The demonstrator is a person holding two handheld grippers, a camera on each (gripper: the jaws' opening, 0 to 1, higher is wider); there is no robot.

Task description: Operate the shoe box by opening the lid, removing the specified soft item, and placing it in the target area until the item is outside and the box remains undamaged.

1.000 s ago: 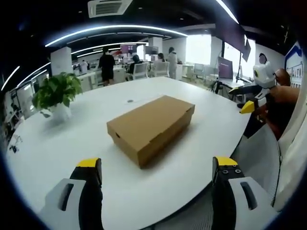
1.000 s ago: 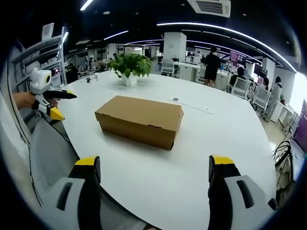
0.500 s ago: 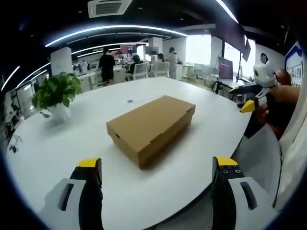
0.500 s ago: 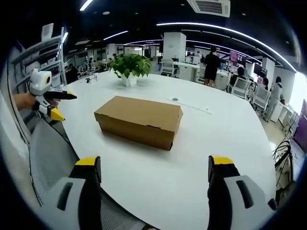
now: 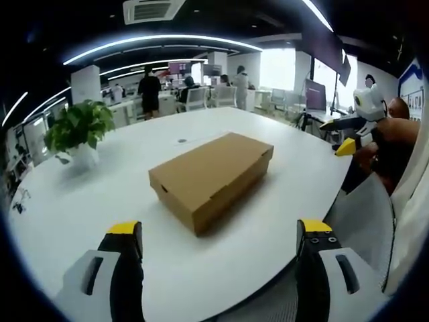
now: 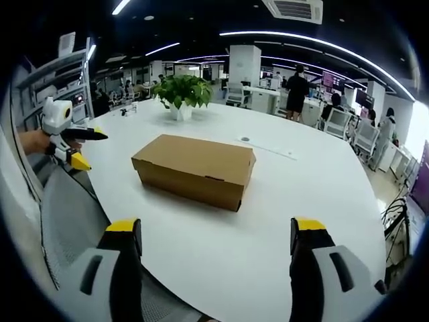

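The shoe box [image 5: 211,176] is a plain brown cardboard box, and it lies near the middle of the white table [image 5: 80,201], with its lid closed and flat on top. The left gripper [image 5: 218,231] is held back at the near edge of the table, its 2 jaws wide apart and holding nothing, and the box is well apart from it. The right gripper [image 6: 216,229] is in the same condition on the other side: jaws spread, nothing between them, the shoe box [image 6: 195,169] in front but not touched. In the left gripper view the right gripper [image 5: 350,133] shows at the right edge, held in a hand off the table, and in the right gripper view the left gripper [image 6: 72,146] shows at the left edge in the same way. I judge that the task is at its very beginning, because the lid is not yet lifted and the soft item inside cannot be seen. The next move probably calls for bringing 1 gripper to the lid's front edge and raising it gently, perhaps while the other steadies the base, so the cardboard does not tear. The table is large, rounded and smooth, with a potted plant [image 6: 182,92] standing near its far side. Around it is an open office with desks, chairs, ceiling light strips and several people standing far behind.
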